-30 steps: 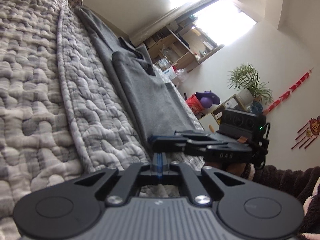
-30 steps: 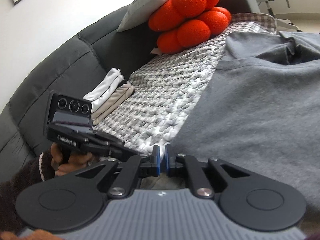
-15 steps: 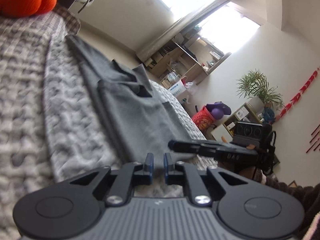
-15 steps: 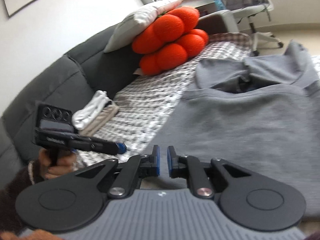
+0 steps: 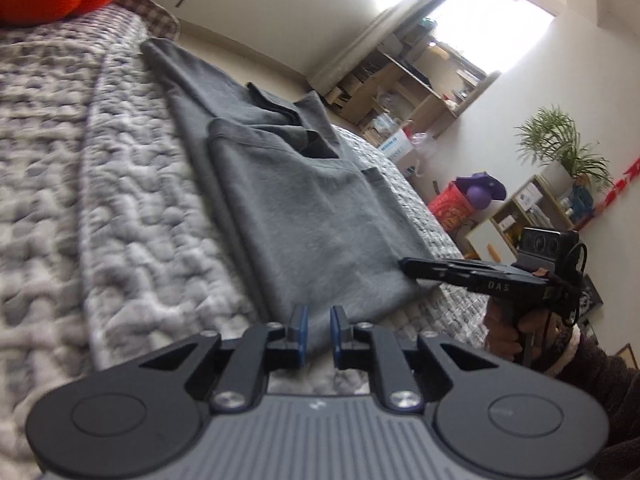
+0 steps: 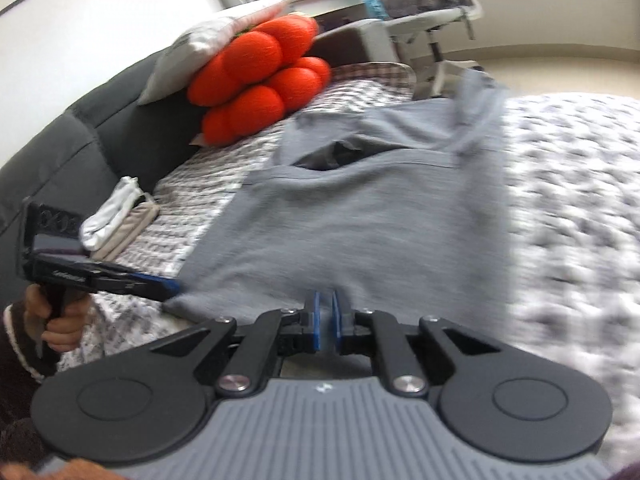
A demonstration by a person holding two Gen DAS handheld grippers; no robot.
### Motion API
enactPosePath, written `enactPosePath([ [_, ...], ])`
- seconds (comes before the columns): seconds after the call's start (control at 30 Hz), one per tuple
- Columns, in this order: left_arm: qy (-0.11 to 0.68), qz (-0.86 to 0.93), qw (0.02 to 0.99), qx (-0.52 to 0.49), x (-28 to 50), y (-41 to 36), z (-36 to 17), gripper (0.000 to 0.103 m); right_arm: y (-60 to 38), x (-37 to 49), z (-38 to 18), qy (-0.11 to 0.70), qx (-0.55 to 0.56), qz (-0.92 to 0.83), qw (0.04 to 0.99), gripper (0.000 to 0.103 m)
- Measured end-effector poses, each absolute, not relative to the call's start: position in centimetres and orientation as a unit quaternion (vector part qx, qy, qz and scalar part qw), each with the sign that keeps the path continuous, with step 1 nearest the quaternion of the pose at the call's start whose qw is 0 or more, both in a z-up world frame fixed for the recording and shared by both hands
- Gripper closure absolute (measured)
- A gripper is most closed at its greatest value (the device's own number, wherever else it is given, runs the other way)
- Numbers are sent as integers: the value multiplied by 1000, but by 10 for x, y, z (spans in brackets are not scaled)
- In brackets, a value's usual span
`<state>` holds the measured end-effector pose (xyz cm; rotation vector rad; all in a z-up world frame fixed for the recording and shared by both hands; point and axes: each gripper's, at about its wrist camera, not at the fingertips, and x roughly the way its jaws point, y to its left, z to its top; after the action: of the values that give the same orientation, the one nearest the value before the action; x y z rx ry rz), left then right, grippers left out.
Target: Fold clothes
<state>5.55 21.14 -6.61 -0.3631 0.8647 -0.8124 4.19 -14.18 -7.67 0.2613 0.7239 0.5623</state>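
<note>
Left hand-held gripper (image 5: 316,334): jaws slightly spread, nothing between them, poised just before the near hem.
Right hand-held gripper (image 6: 325,326): blue pads nearly pressed together with a thin gap; whether cloth is pinched, I cannot tell, since the view is blurred.
Grey garment (image 5: 304,216): lies flat on the quilted bed cover (image 5: 120,208), partly folded, sleeves and collar end bunched at the far side.
Step in hand: likely taking the near hem at two corners.
Doing it well: grip both corners evenly, pinch every layer, lift level, carry the hem toward the collar end.
Further off: orange cushion (image 6: 260,80), folded clothes stack (image 6: 120,216) by the sofa back.
</note>
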Motion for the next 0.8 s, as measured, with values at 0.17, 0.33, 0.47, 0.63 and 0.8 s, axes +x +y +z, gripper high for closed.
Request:
enactPosePath([
  [0.17,401,-325,841,-161,34,217,-53,67,-181,34,-70,347,162,255,888,88],
  [0.33,396,-258,869,-147,16,201,-35,29,-202,27,-61,347,193,241,886,55],
  [0.47,402,-196,882,-151,9,187,-26,13,-208,24,-56,358,202,227,883,51],
  [0.63,432,-115,875,-188,7,181,-25,5,-216,20,-49,371,214,209,879,48],
  [0.8,474,-95,820,-307,10,185,-35,5,-230,23,-58,417,260,189,850,47],
])
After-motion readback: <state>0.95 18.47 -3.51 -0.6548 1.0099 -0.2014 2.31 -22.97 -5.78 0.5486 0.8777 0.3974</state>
